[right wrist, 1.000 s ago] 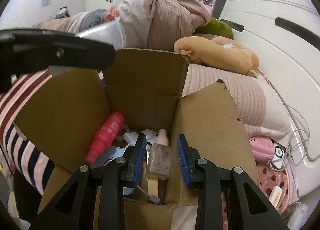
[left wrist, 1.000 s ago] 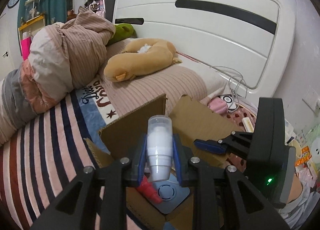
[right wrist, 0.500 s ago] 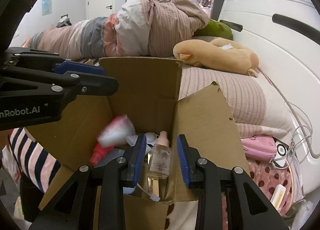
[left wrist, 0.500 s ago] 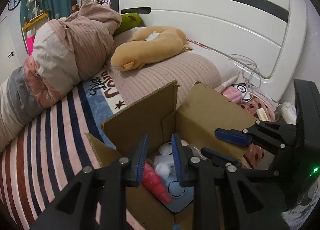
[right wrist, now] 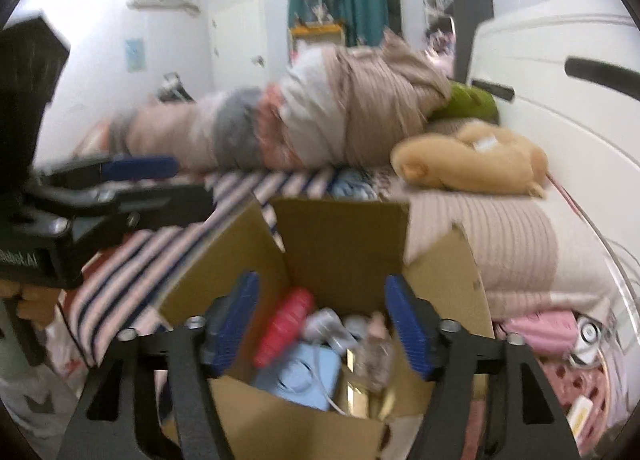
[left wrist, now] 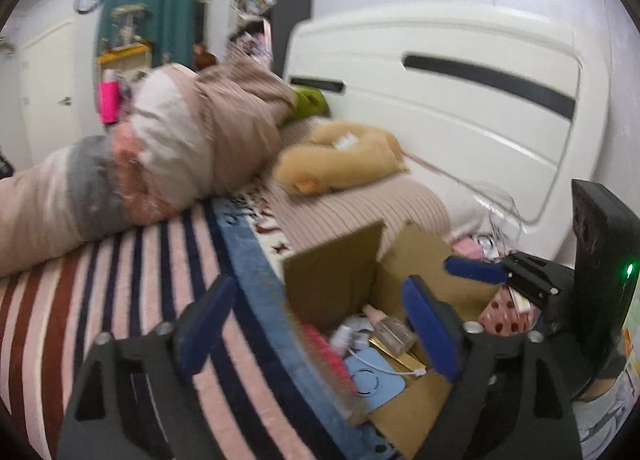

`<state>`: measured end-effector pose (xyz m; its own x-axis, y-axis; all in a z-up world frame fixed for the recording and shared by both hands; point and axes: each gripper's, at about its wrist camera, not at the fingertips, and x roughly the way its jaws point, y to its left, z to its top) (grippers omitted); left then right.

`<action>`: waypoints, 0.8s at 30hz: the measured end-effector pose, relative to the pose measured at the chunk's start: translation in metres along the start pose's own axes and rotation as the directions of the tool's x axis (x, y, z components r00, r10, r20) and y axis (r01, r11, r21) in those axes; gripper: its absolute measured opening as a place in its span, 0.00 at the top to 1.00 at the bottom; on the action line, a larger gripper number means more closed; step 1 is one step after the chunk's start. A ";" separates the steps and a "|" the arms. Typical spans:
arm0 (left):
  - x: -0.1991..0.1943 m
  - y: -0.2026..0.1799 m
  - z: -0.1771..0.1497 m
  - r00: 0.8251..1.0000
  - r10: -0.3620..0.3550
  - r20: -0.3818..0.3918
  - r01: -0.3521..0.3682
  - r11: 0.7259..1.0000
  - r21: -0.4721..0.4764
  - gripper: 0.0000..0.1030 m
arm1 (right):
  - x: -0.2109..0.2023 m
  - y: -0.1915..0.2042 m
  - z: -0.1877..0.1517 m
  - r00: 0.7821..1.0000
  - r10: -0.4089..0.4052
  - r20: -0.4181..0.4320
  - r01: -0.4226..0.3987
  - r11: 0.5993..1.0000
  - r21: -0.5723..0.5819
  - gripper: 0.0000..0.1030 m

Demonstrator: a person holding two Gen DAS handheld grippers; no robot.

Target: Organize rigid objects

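An open cardboard box (right wrist: 344, 240) stands at the bed's edge; it also shows in the left wrist view (left wrist: 332, 280). Inside lie a red bottle (right wrist: 286, 320), a clear glass bottle with a pink cap (right wrist: 374, 352) (left wrist: 390, 330), a white bottle (right wrist: 328, 324), a light blue device (right wrist: 296, 376) and a white cable. My right gripper (right wrist: 322, 328) is open and empty above the box. My left gripper (left wrist: 316, 324) is open and empty, over the box's left edge; it also shows in the right wrist view (right wrist: 140, 167) at the left.
The box rests by a striped blanket (left wrist: 120, 280). A rolled duvet (left wrist: 160, 159) and a tan plush pillow (left wrist: 344, 159) lie on the bed before the white headboard (left wrist: 460, 99). A pink dotted basket (right wrist: 560, 376) with small items sits right of the box.
My left gripper let go of the white bottle, which dropped into the box, then opened wide and pulled back left. My right gripper released the glass bottle into the box, opened and rose.
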<state>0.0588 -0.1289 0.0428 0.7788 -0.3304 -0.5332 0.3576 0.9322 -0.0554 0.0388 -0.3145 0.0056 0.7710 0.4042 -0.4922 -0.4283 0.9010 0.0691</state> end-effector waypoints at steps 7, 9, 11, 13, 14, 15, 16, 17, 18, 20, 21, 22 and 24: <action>-0.046 0.036 -0.021 0.984 0.162 0.067 -0.152 0.979 -0.139 0.02 | -0.020 0.019 0.014 0.986 0.101 0.135 -0.093 0.993 -0.067 0.01; -0.050 0.043 -0.027 0.977 0.204 0.063 -0.192 0.968 -0.159 0.02 | -0.021 0.022 0.013 0.981 0.130 0.145 -0.120 0.990 -0.075 0.01; -0.053 0.052 -0.034 0.969 0.243 0.055 -0.229 0.957 -0.179 0.02 | -0.019 0.027 0.011 0.979 0.144 0.146 -0.133 0.988 -0.083 0.01; -0.053 0.057 -0.038 0.967 0.253 0.043 -0.240 0.952 -0.192 0.02 | -0.016 0.029 0.009 0.979 0.150 0.137 -0.139 0.987 -0.085 0.01; -0.053 0.060 -0.040 0.966 0.257 0.038 -0.245 0.949 -0.197 0.02 | -0.014 0.031 0.008 0.980 0.151 0.129 -0.141 0.987 -0.084 0.01; -0.053 0.061 -0.042 0.964 0.264 0.035 -0.252 0.947 -0.199 0.02 | -0.013 0.030 0.007 0.980 0.152 0.127 -0.142 0.986 -0.083 0.01; -0.054 0.062 -0.043 0.962 0.272 0.034 -0.260 0.945 -0.200 0.02 | -0.012 0.031 0.006 0.980 0.153 0.125 -0.143 0.986 -0.081 0.01; -0.053 0.062 -0.043 0.960 0.277 0.034 -0.265 0.943 -0.200 0.02 | -0.013 0.032 0.005 0.980 0.154 0.125 -0.144 0.986 -0.080 0.01; -0.053 0.063 -0.043 0.959 0.281 0.034 -0.269 0.942 -0.200 0.02 | -0.012 0.031 0.005 0.980 0.156 0.125 -0.147 0.986 -0.077 0.01; -0.053 0.063 -0.043 0.958 0.285 0.034 -0.272 0.941 -0.202 0.02 | -0.012 0.031 0.005 0.979 0.159 0.126 -0.151 0.986 -0.072 0.01; -0.053 0.063 -0.043 0.957 0.287 0.034 -0.275 0.940 -0.202 0.02 | -0.012 0.030 0.005 0.979 0.161 0.127 -0.153 0.986 -0.070 0.01; -0.054 0.063 -0.044 0.957 0.288 0.035 -0.275 0.940 -0.202 0.02 | -0.012 0.030 0.005 0.979 0.161 0.127 -0.152 0.986 -0.072 0.01; -0.054 0.063 -0.043 0.956 0.293 0.034 -0.280 0.939 -0.201 0.02 | -0.012 0.029 0.006 0.979 0.162 0.126 -0.153 0.985 -0.073 0.01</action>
<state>0.0171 -0.0459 0.0314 0.8665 -0.0478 -0.4968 0.0136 0.9973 -0.0722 0.0197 -0.2928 0.0184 0.7450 0.5611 -0.3608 -0.5747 0.8145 0.0799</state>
